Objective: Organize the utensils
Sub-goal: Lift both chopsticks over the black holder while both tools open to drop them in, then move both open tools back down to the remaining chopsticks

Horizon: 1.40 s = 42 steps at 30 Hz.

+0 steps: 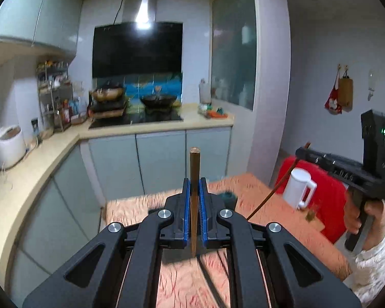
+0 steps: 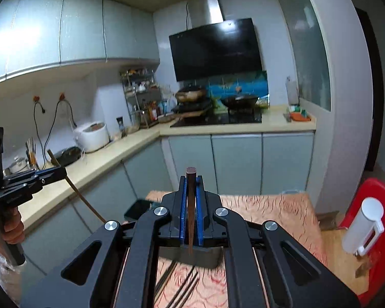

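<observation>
left tongs [image 1: 195, 200] pinch a chopstick [image 1: 194, 179] upright | right tongs [image 2: 191, 200] pinch another chopstick [image 2: 191, 205] | spare chopsticks [image 2: 182, 287] on desk [image 2: 269, 205] at 6 o'clock | risk: thin sticks, probably loosely gripped, could pivot or slip out

Ahead of me a black range hood [image 1: 137, 48] fills the upper middle, two woks [image 1: 158, 99] beneath it. A white rice cooker [image 1: 6, 145] sits far left. At right, a white jug [image 1: 299, 188] stands before something red [image 1: 328, 200].
</observation>
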### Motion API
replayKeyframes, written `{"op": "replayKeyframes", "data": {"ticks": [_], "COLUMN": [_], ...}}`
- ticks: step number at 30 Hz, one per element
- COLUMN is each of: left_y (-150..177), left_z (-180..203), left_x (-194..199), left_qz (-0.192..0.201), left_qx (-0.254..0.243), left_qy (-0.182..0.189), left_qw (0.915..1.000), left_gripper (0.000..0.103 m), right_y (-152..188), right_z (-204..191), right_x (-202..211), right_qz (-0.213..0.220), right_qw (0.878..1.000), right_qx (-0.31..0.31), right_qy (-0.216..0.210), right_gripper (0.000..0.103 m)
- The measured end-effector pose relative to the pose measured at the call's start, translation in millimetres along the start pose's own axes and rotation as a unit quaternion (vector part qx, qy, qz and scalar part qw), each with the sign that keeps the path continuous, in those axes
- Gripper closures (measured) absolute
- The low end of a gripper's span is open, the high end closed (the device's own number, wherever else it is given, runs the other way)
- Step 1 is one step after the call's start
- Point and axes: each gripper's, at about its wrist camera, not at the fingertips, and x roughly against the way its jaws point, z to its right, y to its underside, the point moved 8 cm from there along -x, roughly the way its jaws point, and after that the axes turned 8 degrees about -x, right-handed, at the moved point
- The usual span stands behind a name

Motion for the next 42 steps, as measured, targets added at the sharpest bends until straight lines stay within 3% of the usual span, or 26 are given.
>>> {"op": "replayKeyframes", "data": {"ticks": [6,13,21,23,25,27,28,34,42], "left_y": [-24.9,15.6,55.7,58.7,58.1,55.4,54.1,50.1,48.5], "left_z": [0.5,2.3,-2.4,-5.4,-9.2,-13.6,-14.5,-19.9,-17.1], "left_x": [-39.0,-104.6,-130.6,-130.5,-127.2,-120.4,-119.1,-100.4,-66.1], "left_qz": [0.011,-0.033,-0.068,-0.071,-0.068,-0.058,-0.056,-0.042,-0.015], "left_qx": [-0.001,0.011,0.010,0.015,0.019,0.020,0.020,0.024,0.018], "left_qy": [-0.021,-0.019,-0.034,-0.035,-0.040,-0.052,-0.054,-0.071,-0.085], "left_qw": [0.9997,0.9992,0.9971,0.9967,0.9967,0.9968,0.9968,0.9963,0.9961], "left_gripper": [0.097,0.097,0.096,0.090,0.062,0.052,0.048,0.026,0.017], "right_y": [-11.1,28.5,59.9,62.7,61.7,58.4,56.1,43.0,19.5], "right_z": [2.3,4.4,4.8,5.9,5.4,7.3,8.3,13.1,15.6], "right_x": [-30.0,-81.5,-107.7,-109.2,-109.1,-107.5,-105.0,-92.0,-41.6], "right_qz": [-0.001,-0.065,-0.095,-0.099,-0.097,-0.088,-0.079,-0.055,0.012], "right_qw": [1.000,0.996,0.994,0.993,0.994,0.994,0.995,0.996,0.996], "right_qx": [0.012,0.034,0.033,0.029,0.028,0.028,0.026,0.018,0.031], "right_qy": [0.026,0.046,0.051,0.050,0.051,0.055,0.058,0.065,0.087], "right_gripper": [0.096,0.096,0.095,0.093,0.085,0.054,0.050,0.045,0.039]}}
